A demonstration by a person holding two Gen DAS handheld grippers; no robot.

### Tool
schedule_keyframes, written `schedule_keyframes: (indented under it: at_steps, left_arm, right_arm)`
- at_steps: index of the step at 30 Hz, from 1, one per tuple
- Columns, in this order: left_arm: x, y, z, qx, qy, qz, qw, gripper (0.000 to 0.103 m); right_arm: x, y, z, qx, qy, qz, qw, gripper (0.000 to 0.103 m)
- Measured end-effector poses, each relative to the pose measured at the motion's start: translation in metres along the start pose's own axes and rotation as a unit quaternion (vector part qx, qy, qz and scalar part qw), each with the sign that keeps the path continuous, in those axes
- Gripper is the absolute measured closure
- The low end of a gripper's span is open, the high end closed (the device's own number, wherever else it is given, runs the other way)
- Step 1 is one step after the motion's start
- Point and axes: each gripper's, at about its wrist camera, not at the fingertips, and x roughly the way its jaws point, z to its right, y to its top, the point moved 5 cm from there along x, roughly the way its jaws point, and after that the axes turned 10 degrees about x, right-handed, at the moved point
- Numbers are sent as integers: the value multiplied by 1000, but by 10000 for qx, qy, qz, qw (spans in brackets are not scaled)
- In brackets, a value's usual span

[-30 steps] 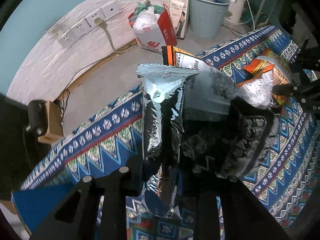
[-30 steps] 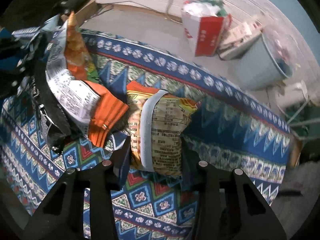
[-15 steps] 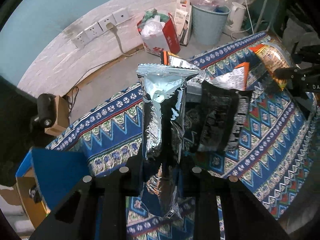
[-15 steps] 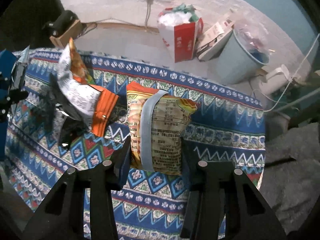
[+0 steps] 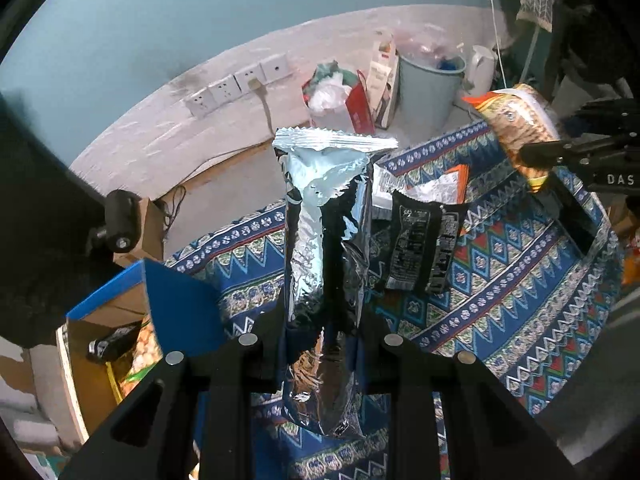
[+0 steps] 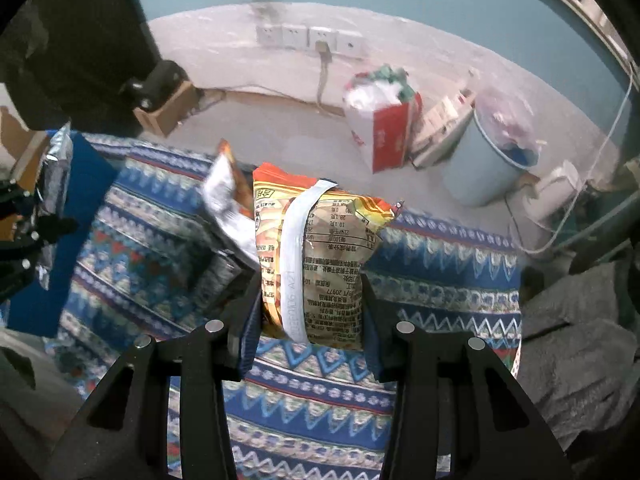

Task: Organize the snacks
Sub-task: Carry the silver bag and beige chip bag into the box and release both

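Two packets are up in the air, one in each of your grippers, both above the patterned cloth. At the cloth's left edge sits an open cardboard box with a blue flap, and a few packets lie inside it. Just right of that box, your left gripper has its jaws clamped on a silver foil packet, which stands upright with its crimped top edge uppermost, lifted clear of the cloth. Right of the foil packet, a black packet lies on the cloth, and an orange-and-white packet rests just behind it, touching it. Further right, over the cloth's far-right part, your right gripper is closed on an orange-yellow snack bag; the bag's printed back faces the wrist camera with a pale seam strip running down it, and it is held off the cloth. Beyond the cloth, on the floor, stand a red-and-white box stuffed with rubbish and, to its right, a pale blue bin.
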Motion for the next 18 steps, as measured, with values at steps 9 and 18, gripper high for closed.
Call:
schedule_keyframes:
  at_steps: [9, 18]
  left_arm:
    - [-32, -13, -13, -280, 16, 189, 9994, 77]
    - [-57, -28, -29, -489, 26, 415, 9979, 77]
  right_arm:
    - [-32, 12, -50, -191, 379, 319, 9986, 62]
    - [-47, 13, -92, -373, 632, 401, 9965, 62]
